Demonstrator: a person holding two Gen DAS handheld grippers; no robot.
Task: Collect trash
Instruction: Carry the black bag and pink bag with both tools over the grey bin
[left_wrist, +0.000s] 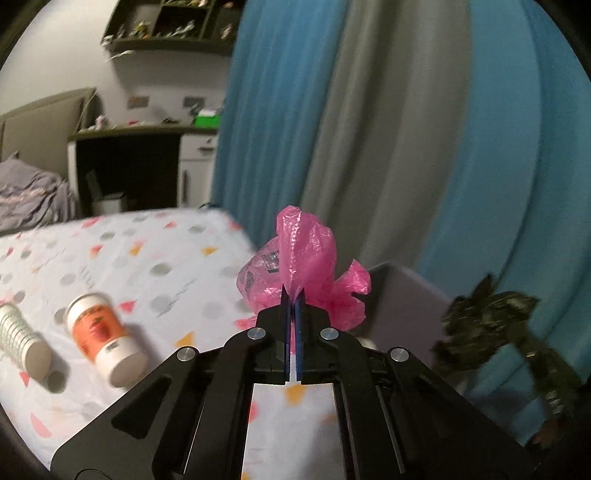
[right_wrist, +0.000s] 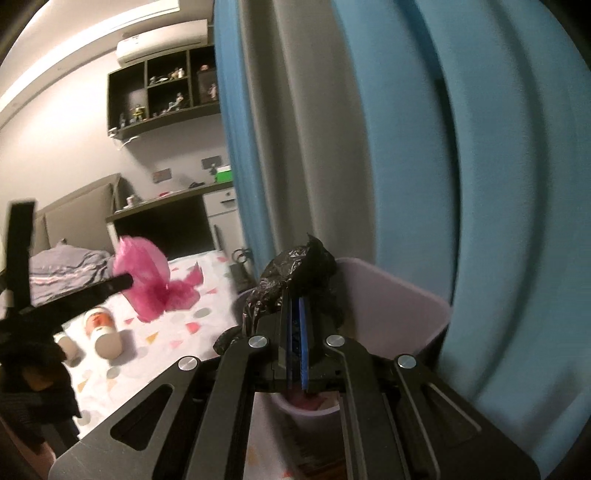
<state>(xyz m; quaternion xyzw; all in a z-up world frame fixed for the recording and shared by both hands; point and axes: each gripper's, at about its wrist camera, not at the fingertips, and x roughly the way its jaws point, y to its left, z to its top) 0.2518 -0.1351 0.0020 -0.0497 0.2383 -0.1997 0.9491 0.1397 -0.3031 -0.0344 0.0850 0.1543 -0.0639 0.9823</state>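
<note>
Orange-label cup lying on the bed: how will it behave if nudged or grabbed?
The orange-label cup lies on its side, so a nudge would likely roll it, probably in a curve. It looks like paper: probably light and crushable. The soft patterned sheet may damp rolling.

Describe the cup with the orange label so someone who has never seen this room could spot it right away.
Start at the bed with the white sheet printed with grey dots and coloured triangles. Two paper cups lie on their sides there, left of the pink bag in the left gripper. The orange-label cup is the nearer to that bag; its neighbour, the ribbed white cup, has no orange.
</note>
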